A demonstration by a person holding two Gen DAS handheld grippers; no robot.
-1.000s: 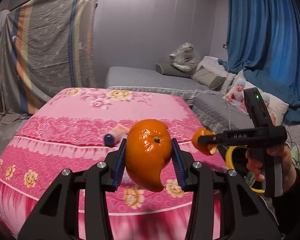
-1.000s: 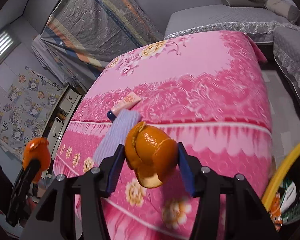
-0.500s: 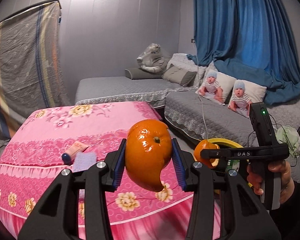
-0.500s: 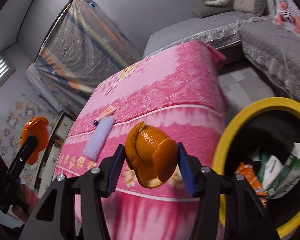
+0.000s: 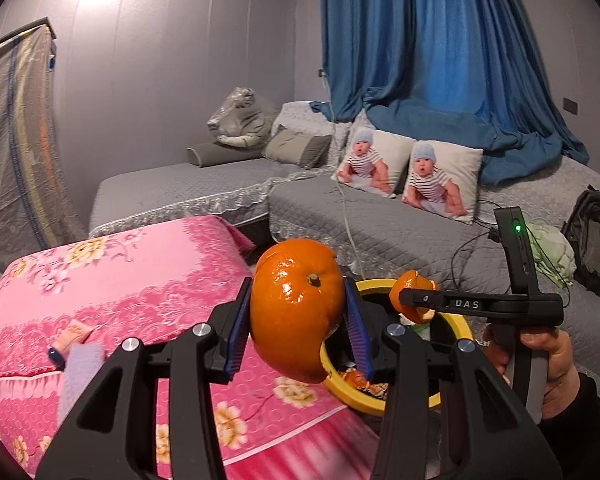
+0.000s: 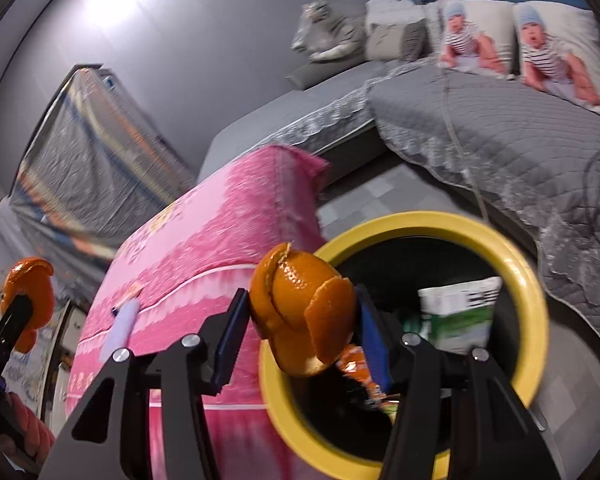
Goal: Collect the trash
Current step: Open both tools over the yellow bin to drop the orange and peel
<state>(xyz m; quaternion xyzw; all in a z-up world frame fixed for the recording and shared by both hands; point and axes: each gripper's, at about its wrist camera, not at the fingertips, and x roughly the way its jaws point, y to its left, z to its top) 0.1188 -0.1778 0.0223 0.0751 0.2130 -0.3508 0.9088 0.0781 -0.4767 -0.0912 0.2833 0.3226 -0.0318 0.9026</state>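
Room: grey-walled bedroom w/ grey quilted sofa-bed (image 5: 400,236), blue curtain (image 5: 440,60), two baby-print cushions (image 5: 440,178).
Peel, L: big orange peel (image 5: 296,308) w/ stem end facing the cam, pinched between the blue pads of the left gripper (image 5: 298,328), held in the air at the near rim of the bin.
Peel, R: curled orange peel piece (image 6: 304,316) clamped in the right gripper (image 6: 306,336), in front of the bin mouth.
Bin: yellow-rimmed trash bin (image 6: 516,264), black inside, on the floor betw. table and sofa; green/white carton (image 6: 456,316) plus orange scraps in it.
Table: pink floral cloth (image 5: 112,280); lilac cloth strip (image 5: 80,368) and small pink tube (image 5: 70,336) lie on it, touching.
Person: hand (image 5: 548,360) grips the right gripper's handle.
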